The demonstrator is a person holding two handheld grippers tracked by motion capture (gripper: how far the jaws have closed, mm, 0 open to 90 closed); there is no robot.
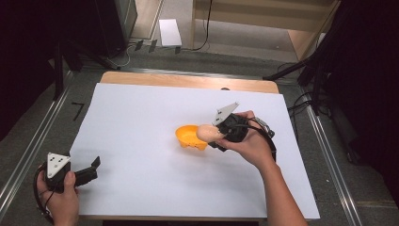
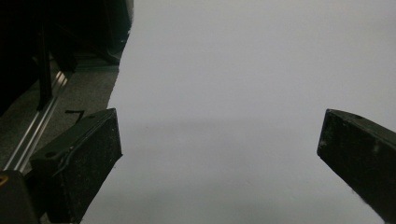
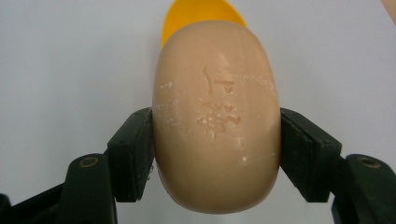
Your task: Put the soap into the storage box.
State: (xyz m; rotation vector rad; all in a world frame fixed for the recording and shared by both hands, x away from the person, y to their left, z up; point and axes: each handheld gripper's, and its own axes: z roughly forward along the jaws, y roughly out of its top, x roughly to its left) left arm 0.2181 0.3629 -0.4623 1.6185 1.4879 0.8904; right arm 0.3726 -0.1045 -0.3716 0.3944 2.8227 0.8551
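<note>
Just beside the yellow dish [image 1: 190, 136], right gripper [image 1: 217, 137] clamps soap bar [image 3: 217, 116]; next lower it in. Left gripper [image 2: 219, 154], far from dish, jaws apart, empty.

Only marking w/ any characters: a stamp pressed into the top face of the tan soap bar [image 3: 217, 116]. It sits near the bar's centre, two parts stacked: an upper mark of a few strokes, approx. like a "1" w/ a short hooked stroke beside it, and below it a denser, crumbly character or emblem. Relief is shallow and worn; can't be read as a definite word or brand. No other text, labels or numbers legible.
</note>
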